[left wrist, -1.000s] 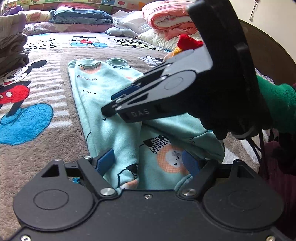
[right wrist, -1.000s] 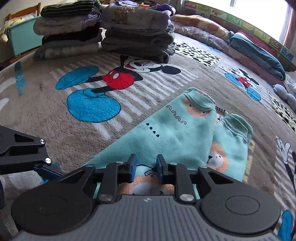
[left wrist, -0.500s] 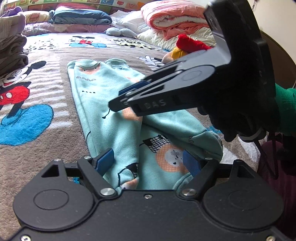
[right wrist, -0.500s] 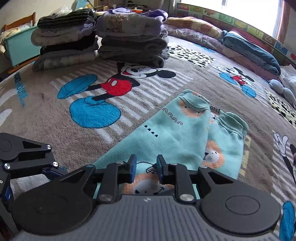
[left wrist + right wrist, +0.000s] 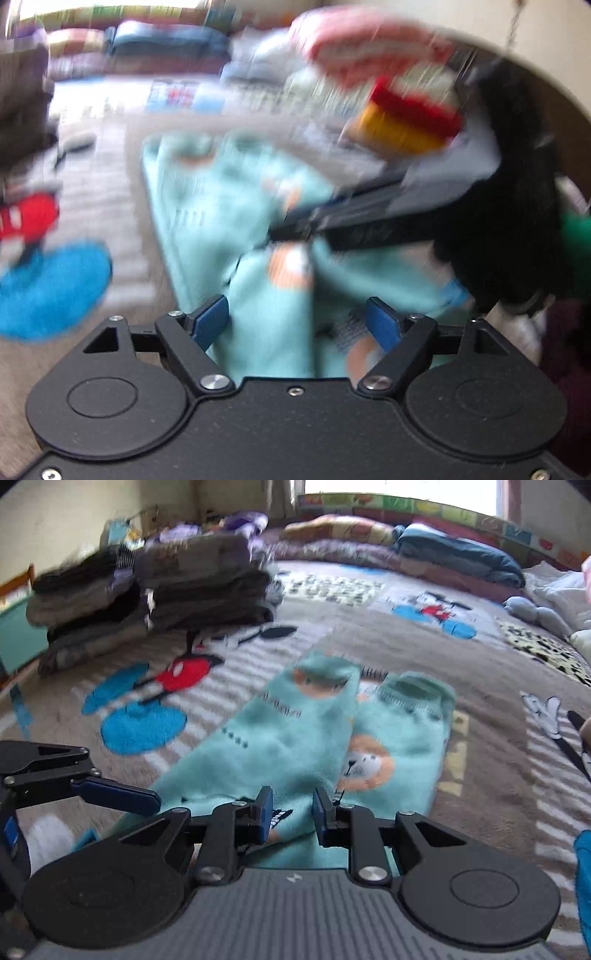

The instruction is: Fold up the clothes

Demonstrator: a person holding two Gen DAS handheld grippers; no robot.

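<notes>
A: A bedroom. The work surface is a bed covered by a grey-brown cartoon-mouse blanket [image 5: 491,686], with a bright window behind the pillows.

B: And the garment?

A: The teal pants [image 5: 295,746], printed with little bear faces, lie flat on the blanket in front of both grippers. The long axis runs away from the cameras: waist end close in, two cuffed legs side by side at the far end, pointing toward the pillows.

B: What does the right wrist view give you that the left doesn't?

A: It is sharper. It shows the stacks of folded clothes [image 5: 155,602] off to the left at the blanket's edge, well apart from the pants, and the dark blue bedding [image 5: 461,554] under the window. It also catches the left gripper [image 5: 122,797] coming in from the left edge, just beside the near end of the pants.

B: And the left view?

A: Heavily blurred. It shows the right gripper [image 5: 291,230] reaching across from the right, a gloved hand [image 5: 498,206] and a green sleeve [image 5: 576,240] behind it, and a pink bundle [image 5: 369,48] on the far side.

B: Fingers?

A: The left gripper [image 5: 299,325] is spread wide, teal cloth lying loose between its blue pads [image 5: 212,321]. The right gripper [image 5: 291,814] stands narrow, with a fold of the waist end between its fingers; I cannot tell whether the pads actually press it.
</notes>
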